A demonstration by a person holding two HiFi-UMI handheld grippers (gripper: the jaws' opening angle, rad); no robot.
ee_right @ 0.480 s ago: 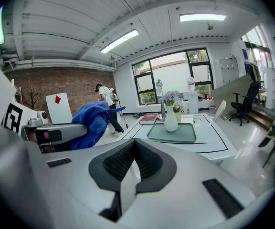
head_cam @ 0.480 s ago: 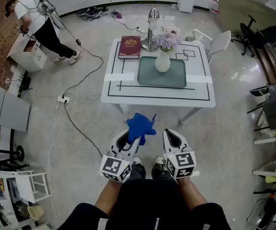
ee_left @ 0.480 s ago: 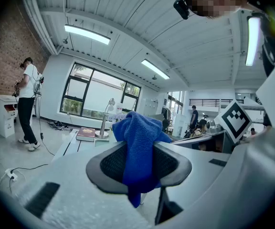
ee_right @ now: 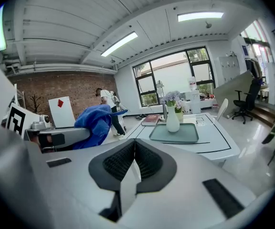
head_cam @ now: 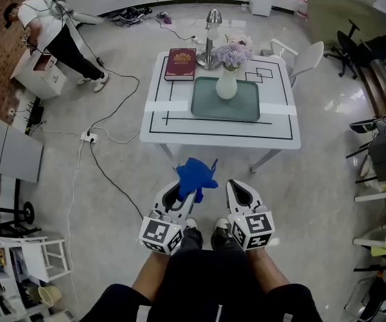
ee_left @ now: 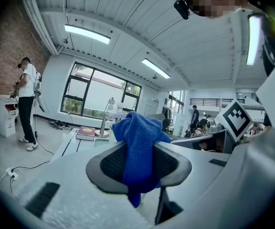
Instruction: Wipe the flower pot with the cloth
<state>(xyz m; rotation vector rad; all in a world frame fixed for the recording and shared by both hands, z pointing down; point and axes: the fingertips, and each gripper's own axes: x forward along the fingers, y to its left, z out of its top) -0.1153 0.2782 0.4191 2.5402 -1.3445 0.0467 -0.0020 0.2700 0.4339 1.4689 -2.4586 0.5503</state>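
White table [head_cam: 220, 129] stood on grey floor [head_cam: 313, 180], well ahead of the person holding the grippers. A second person [head_cam: 55, 35] stood far off at the left by a white cabinet [head_cam: 39, 72]. White chair [head_cam: 303, 59] sat at the table's far right corner.

On the table lay a green tray [head_cam: 206, 106], with a red book [head_cam: 181, 64] beyond its left corner and a silver lamp [head_cam: 212, 42] just beside the book. White flower pot [head_cam: 226, 86] with pale purple flowers stood upright on the tray, near its far edge.

Both grippers were low, near the person's knees, well apart from the table. Left gripper [head_cam: 181, 196] was clamped on the blue cloth [head_cam: 194, 174], which bunched above the jaws and hung below them. Right gripper [head_cam: 241, 196] had its jaws pressed together, nothing between them.
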